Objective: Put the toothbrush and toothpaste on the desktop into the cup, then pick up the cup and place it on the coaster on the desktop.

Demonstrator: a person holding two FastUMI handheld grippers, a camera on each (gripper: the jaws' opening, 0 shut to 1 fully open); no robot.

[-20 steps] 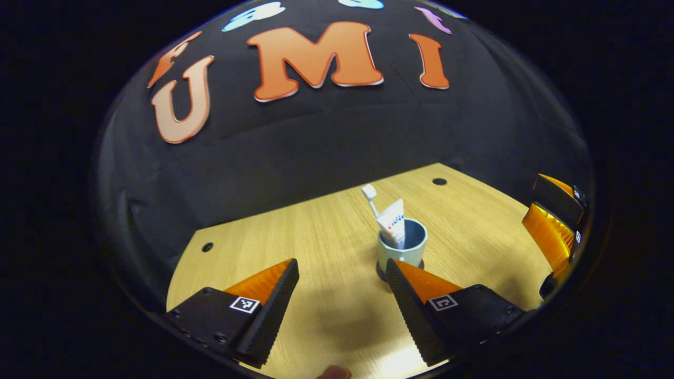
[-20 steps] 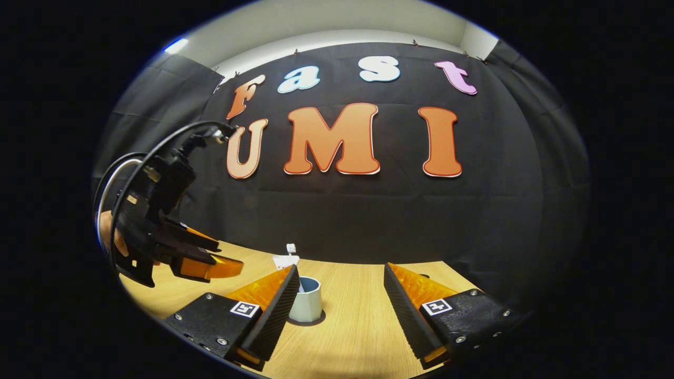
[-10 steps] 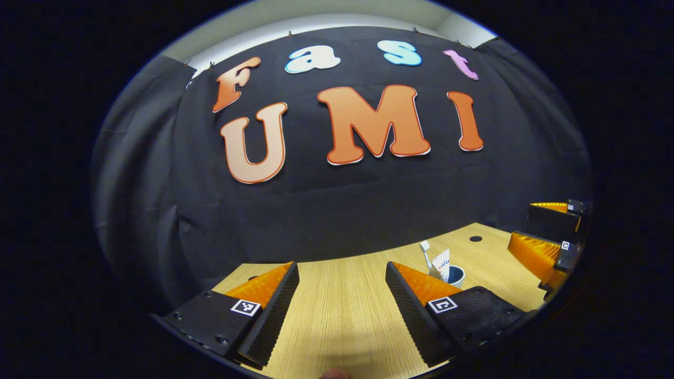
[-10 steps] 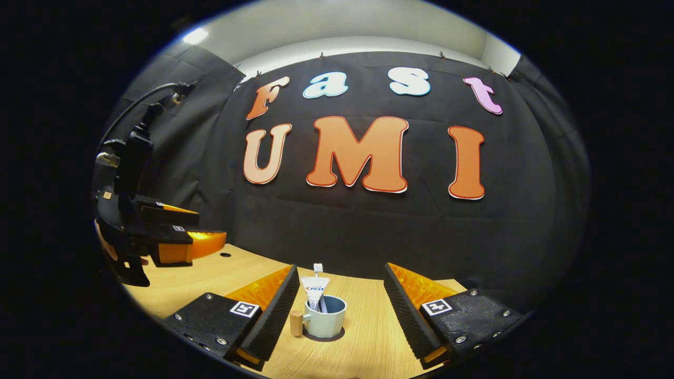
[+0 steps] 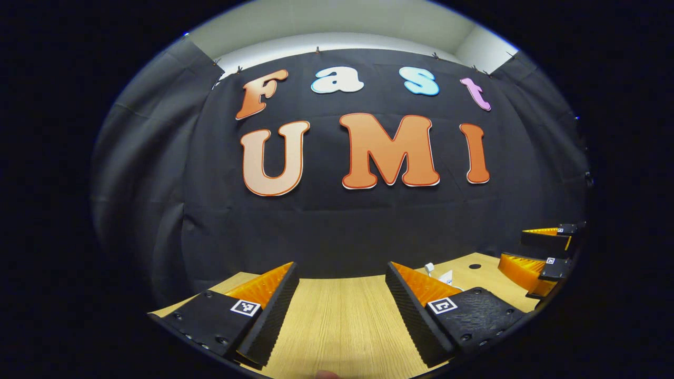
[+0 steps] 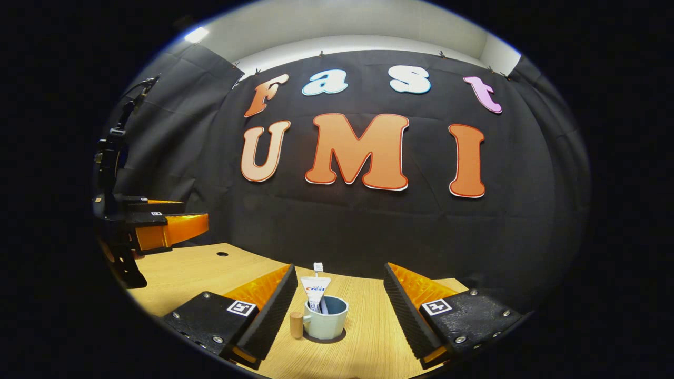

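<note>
A pale blue cup (image 6: 327, 321) with a wooden handle (image 6: 296, 324) stands on a dark round coaster (image 6: 329, 338) on the desktop. A white toothpaste tube (image 6: 315, 291) and a toothbrush (image 6: 318, 267) stick up out of it. My right gripper (image 6: 339, 267) is open, its fingers on either side of the cup and apart from it. My left gripper (image 5: 340, 266) is open over bare wood, with nothing between its fingers. In the left gripper view the toothbrush head (image 5: 429, 267) and tube top (image 5: 446, 277) peek out behind one finger. The left gripper (image 6: 192, 215) hovers at the far left.
The wooden desktop (image 6: 363, 331) runs back to the black cloth wall. A small round hole (image 6: 221, 253) sits near its far left corner, another hole (image 5: 474, 266) at the far right. The right gripper (image 5: 513, 246) shows at the right edge of the left gripper view.
My left gripper has drawn back from the cup and tilted up, so the cup slid behind its finger. The right gripper swung to bring the cup between its fingers, then held still.
</note>
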